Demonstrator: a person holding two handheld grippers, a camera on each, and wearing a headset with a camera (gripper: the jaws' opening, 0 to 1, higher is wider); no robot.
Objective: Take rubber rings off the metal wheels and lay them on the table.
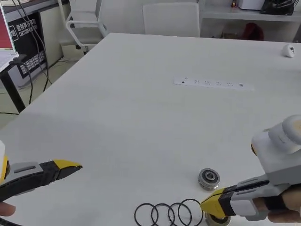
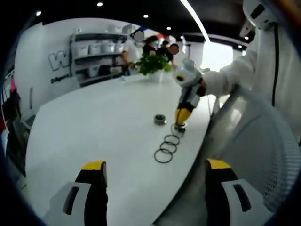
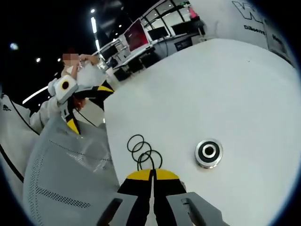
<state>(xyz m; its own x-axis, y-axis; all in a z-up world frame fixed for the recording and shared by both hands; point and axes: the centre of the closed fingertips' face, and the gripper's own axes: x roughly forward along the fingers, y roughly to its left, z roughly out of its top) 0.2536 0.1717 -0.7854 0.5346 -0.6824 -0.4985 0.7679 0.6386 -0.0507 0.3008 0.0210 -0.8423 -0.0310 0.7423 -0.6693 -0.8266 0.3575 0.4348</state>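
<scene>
Right gripper view: right gripper (image 3: 153,176) clenched at the near edge of the worktop (image 3: 225,84).
Its jaws press together with nothing visible between; 1 metal wheel (image 1: 216,220) sits just under its tips. 4 rubber rings (image 3: 142,149) lie flat in a row running away towards the left gripper (image 2: 155,164), which hangs released, well apart. Beyond, a second wheel (image 3: 209,153) lies flat, axle up, nearer the right gripper, so that side should reach it.

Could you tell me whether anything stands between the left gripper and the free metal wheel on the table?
Nothing visible does. In the head view, bare table lies between the left gripper and the metal wheel; the row of rubber rings lies aside, nearer the table's edge, by the right gripper.
</scene>
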